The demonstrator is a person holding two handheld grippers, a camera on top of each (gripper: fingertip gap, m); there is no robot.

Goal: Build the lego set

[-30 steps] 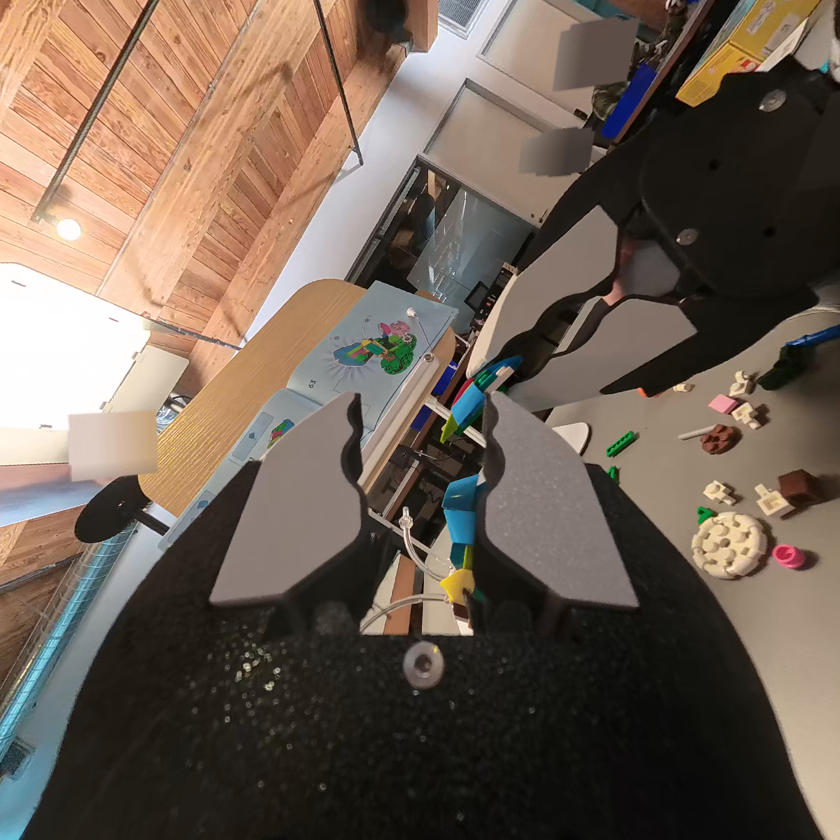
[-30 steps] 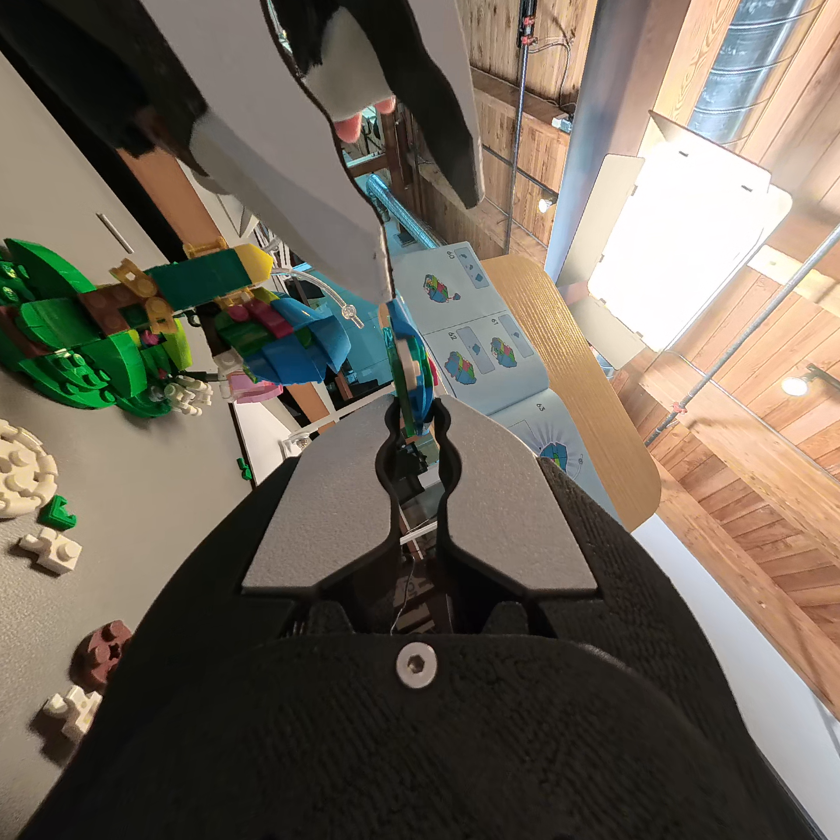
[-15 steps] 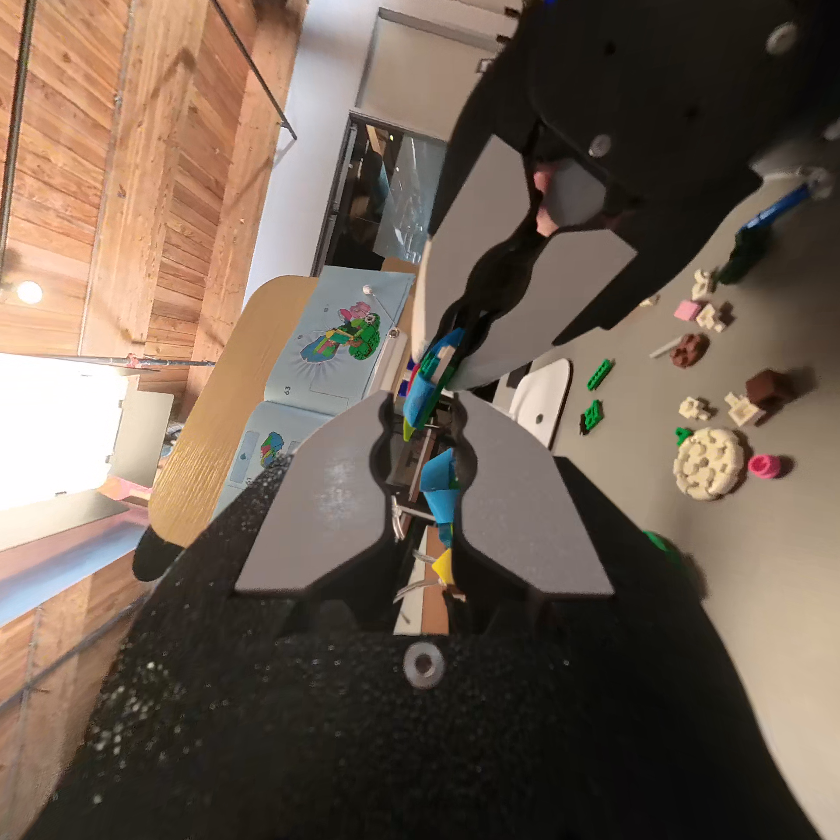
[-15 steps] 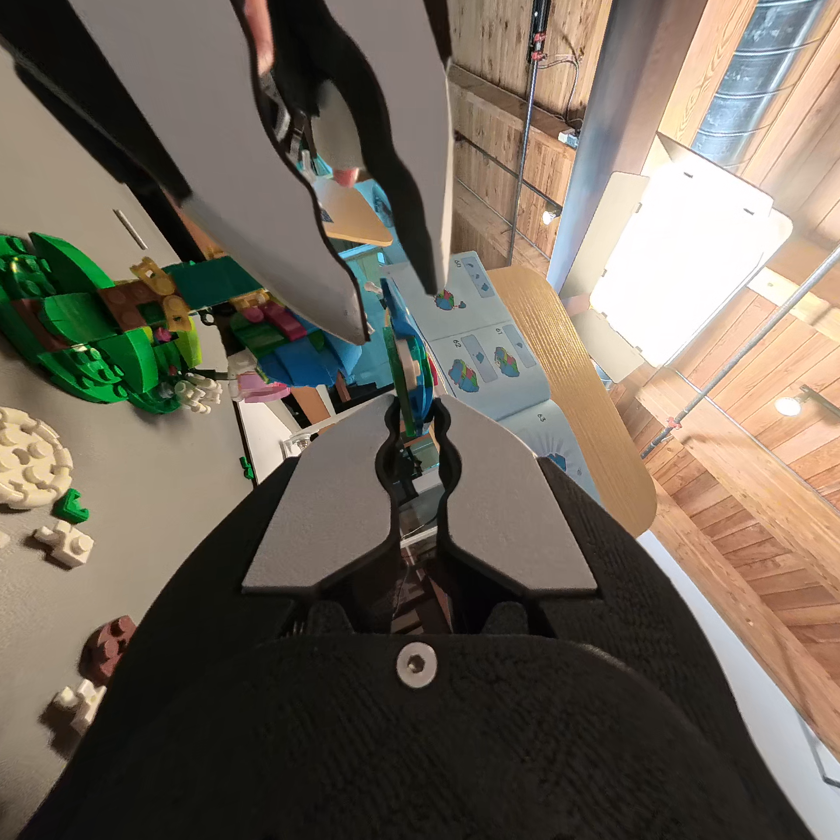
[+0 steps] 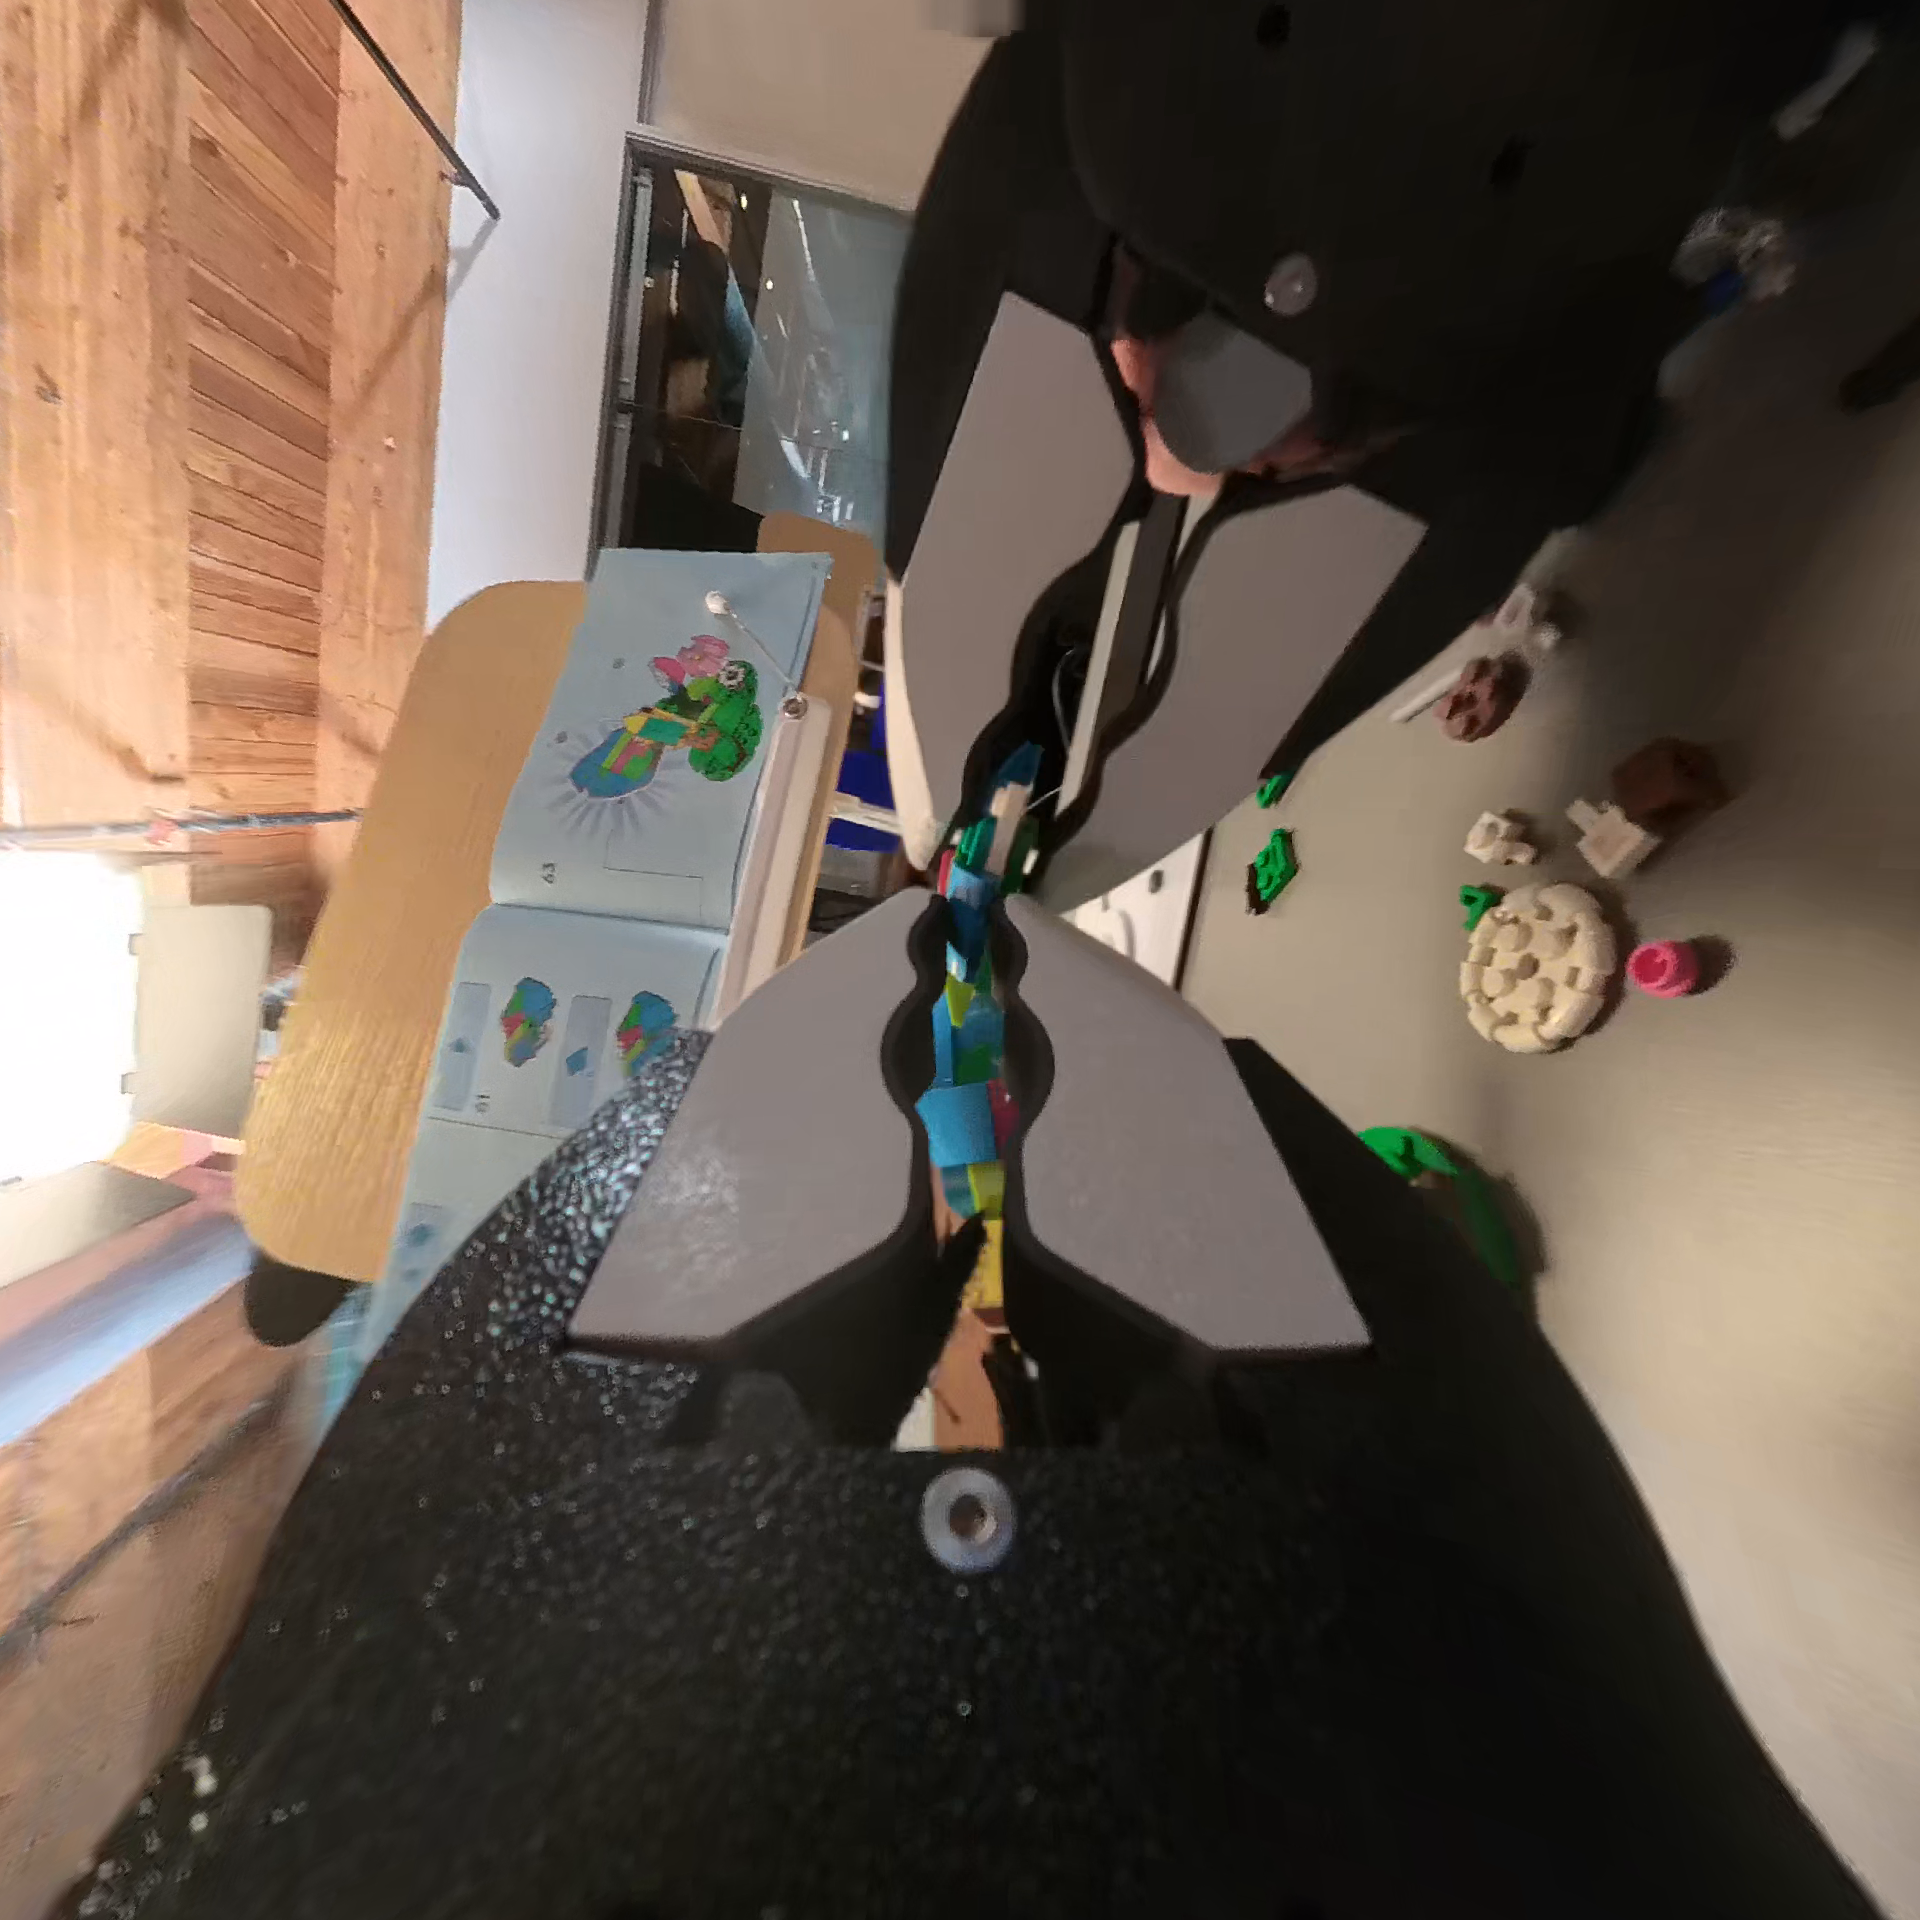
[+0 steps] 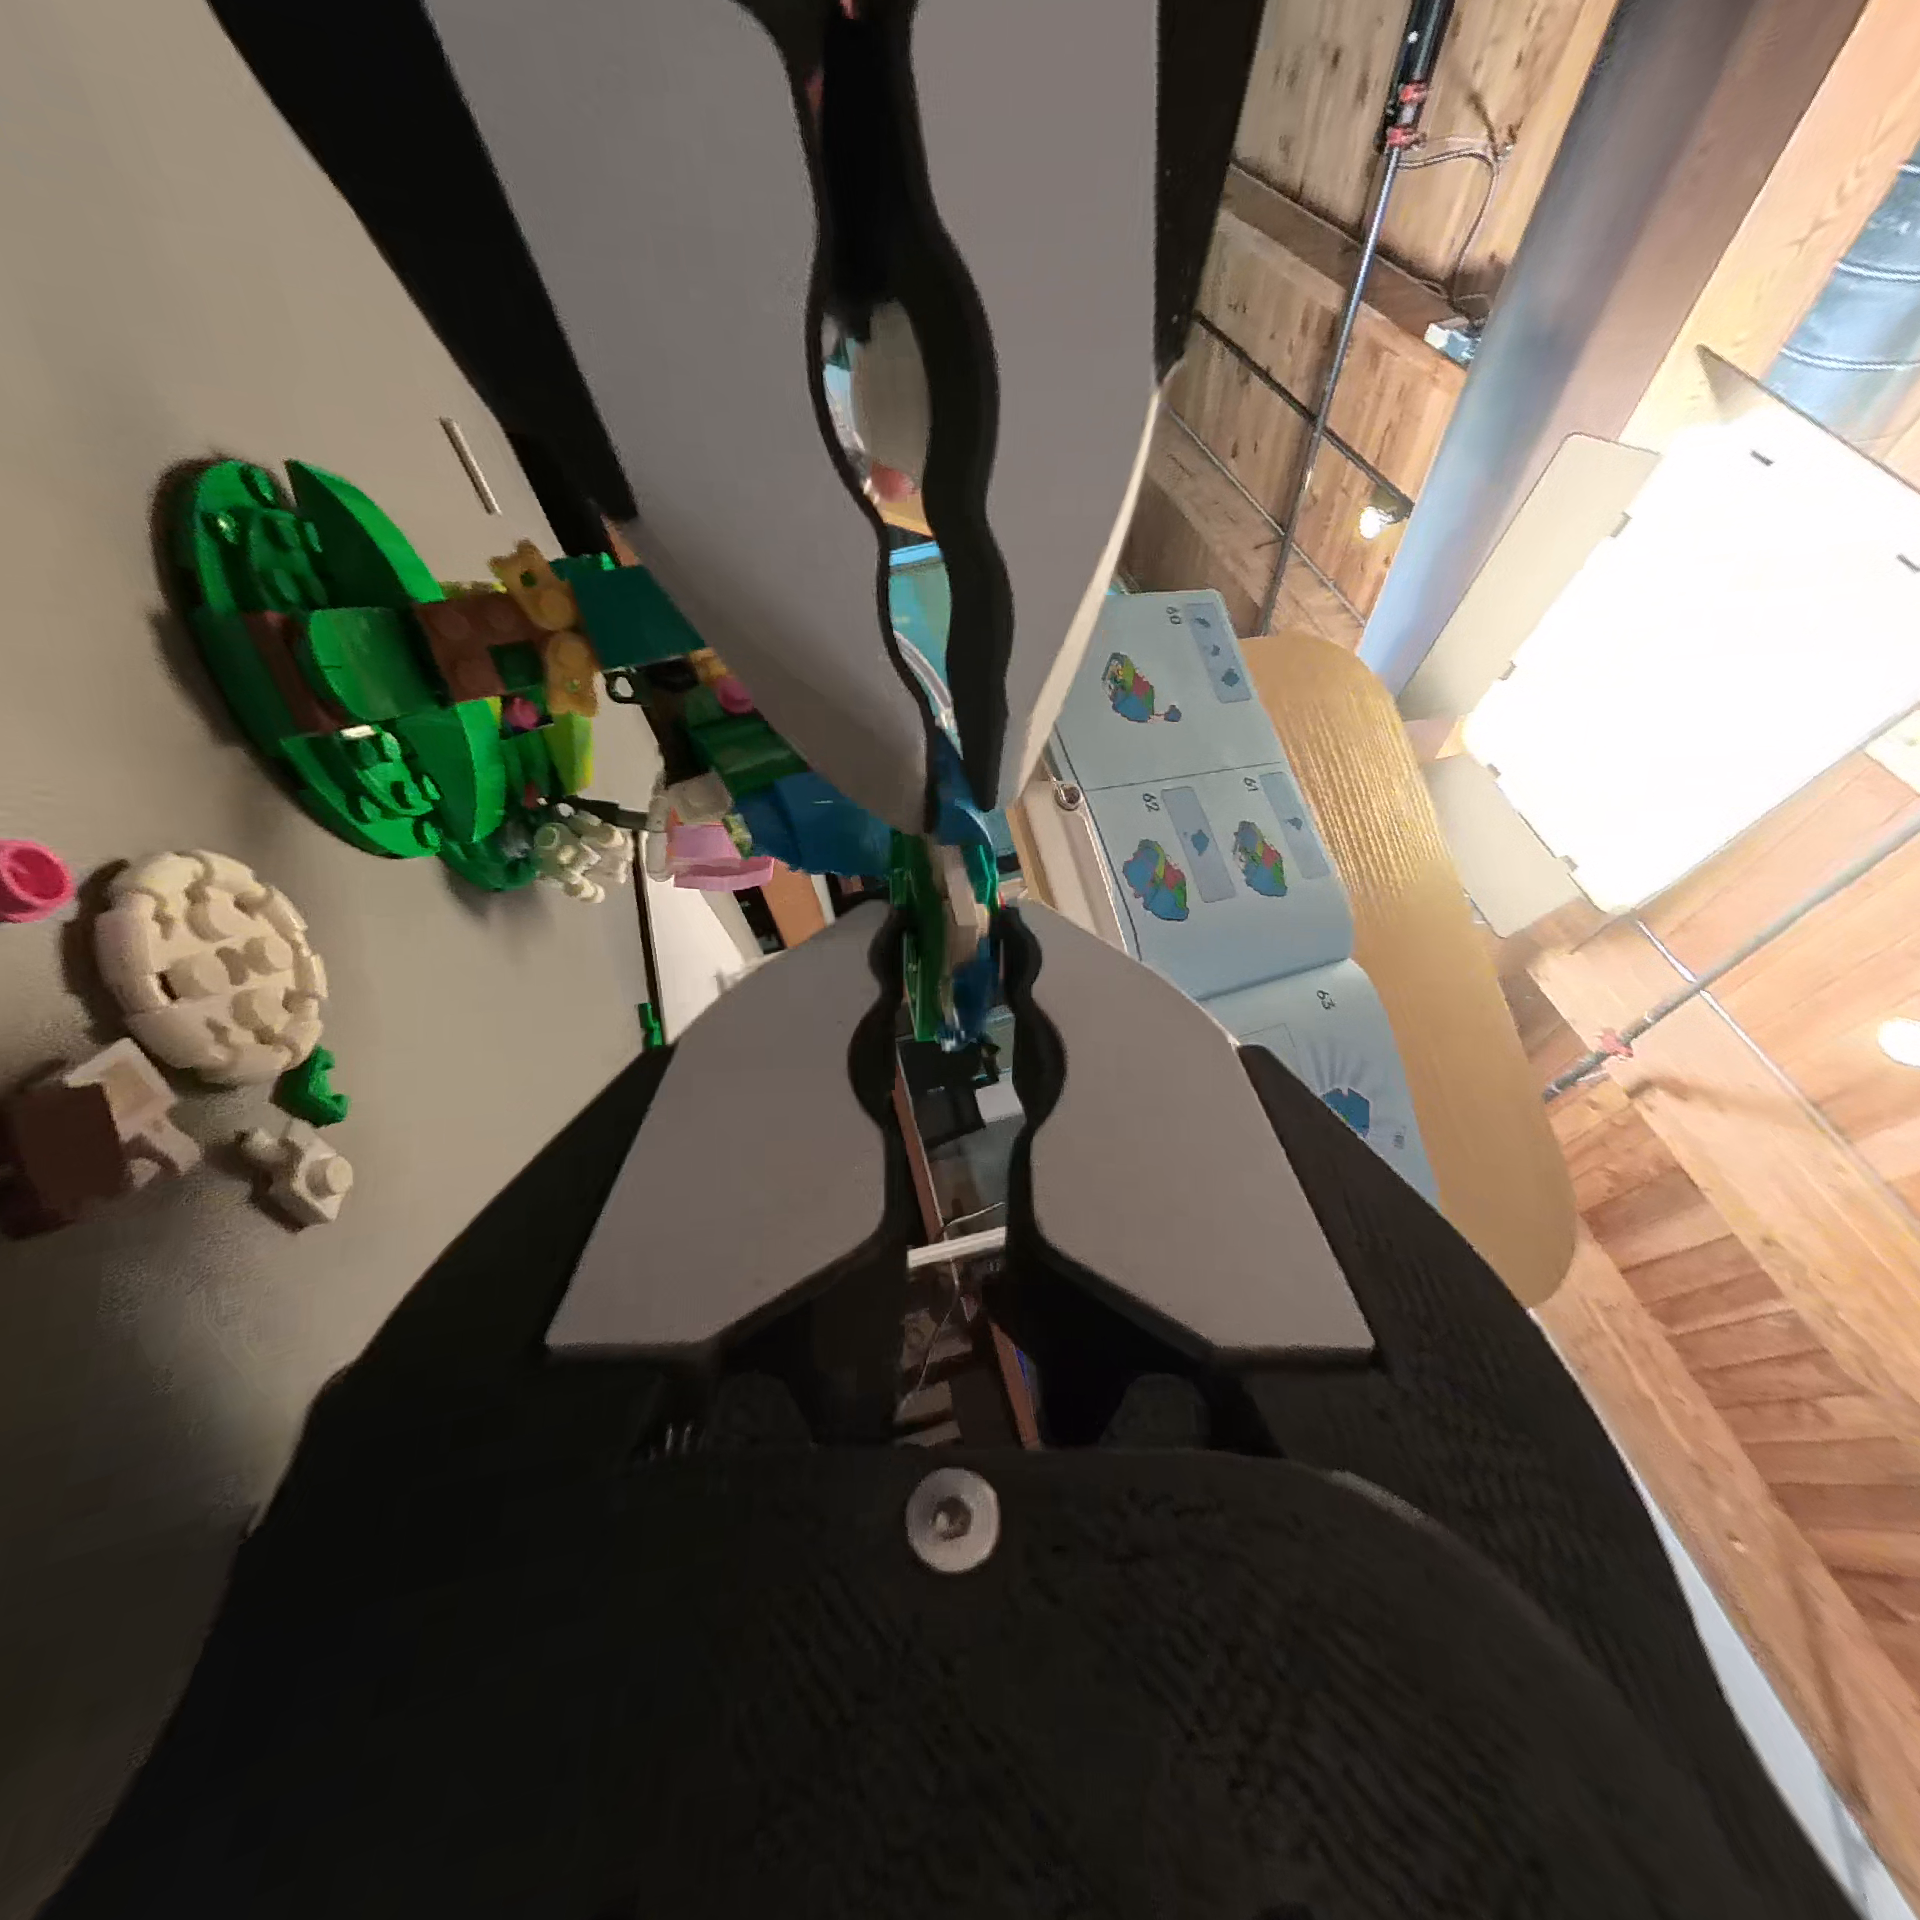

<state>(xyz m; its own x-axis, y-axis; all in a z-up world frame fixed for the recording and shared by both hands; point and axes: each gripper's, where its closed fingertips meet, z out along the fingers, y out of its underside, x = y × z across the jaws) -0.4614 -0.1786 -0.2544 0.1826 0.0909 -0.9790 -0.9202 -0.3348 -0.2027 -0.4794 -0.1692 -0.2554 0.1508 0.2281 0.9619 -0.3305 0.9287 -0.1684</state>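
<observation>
Left hand-held gripper (image 5: 968,914) and right hand-held gripper (image 6: 948,914) both clamped on blue-green lego piece (image 5: 961,1117)

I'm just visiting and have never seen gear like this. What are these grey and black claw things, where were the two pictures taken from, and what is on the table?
There is no robot here: a person holds one pair of tongs in each hand, and a small camera on each looks forward along its two grey fingers. So each picture is the view from one hand.

In the left view, the left tongs are shut on a blue and yellow brick assembly. The right tongs pinch a thin blue and green piece. The two pairs meet tip to tip, apparently to join the parts.

On the grey table sit a green leafy model, a cream round plate, a pink piece and small loose bricks. An open instruction booklet lies on a wooden board behind.
</observation>
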